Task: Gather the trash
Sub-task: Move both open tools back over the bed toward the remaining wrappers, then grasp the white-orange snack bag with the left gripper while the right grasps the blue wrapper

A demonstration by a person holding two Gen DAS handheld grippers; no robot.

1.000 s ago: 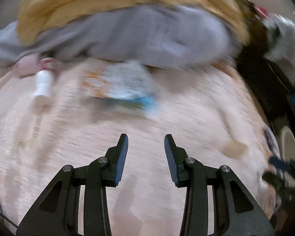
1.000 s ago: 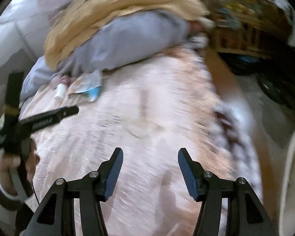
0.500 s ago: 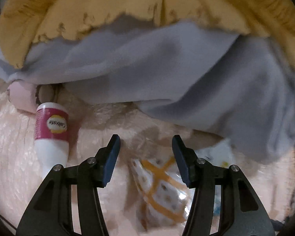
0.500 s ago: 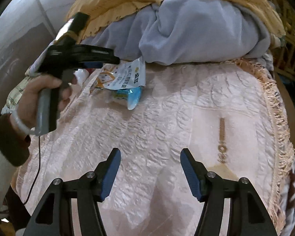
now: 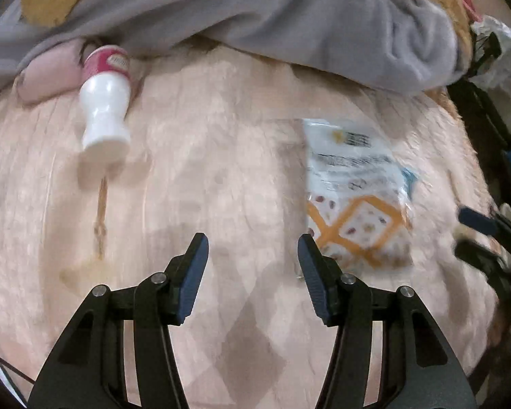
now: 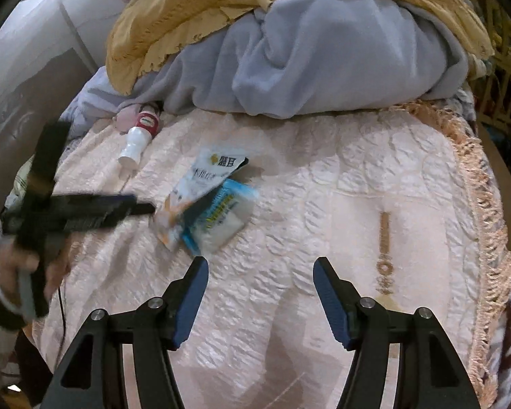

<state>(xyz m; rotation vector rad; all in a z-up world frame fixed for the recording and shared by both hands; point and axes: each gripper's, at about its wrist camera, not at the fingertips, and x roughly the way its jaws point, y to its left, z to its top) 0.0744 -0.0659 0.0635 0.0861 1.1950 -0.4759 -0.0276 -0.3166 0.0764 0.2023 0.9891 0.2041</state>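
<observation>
My left gripper [image 5: 252, 266] has slid off the white and orange wrapper [image 5: 354, 197], which now lies just to its right on the pink bedspread [image 5: 221, 143]. Its jaws have just been opening and hold nothing. My right gripper [image 6: 260, 293] is open and empty too, its jaws just widened. A blue packet [image 6: 221, 218] lies partly under the wrapper. A white bottle [image 5: 104, 102] rests near the grey blanket [image 5: 289, 17]

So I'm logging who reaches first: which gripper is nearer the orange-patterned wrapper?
Left. The left gripper has its tips right beside the orange-patterned wrapper, though nothing lies between its jaws; the right gripper hangs well short, over bare bedspread.
</observation>
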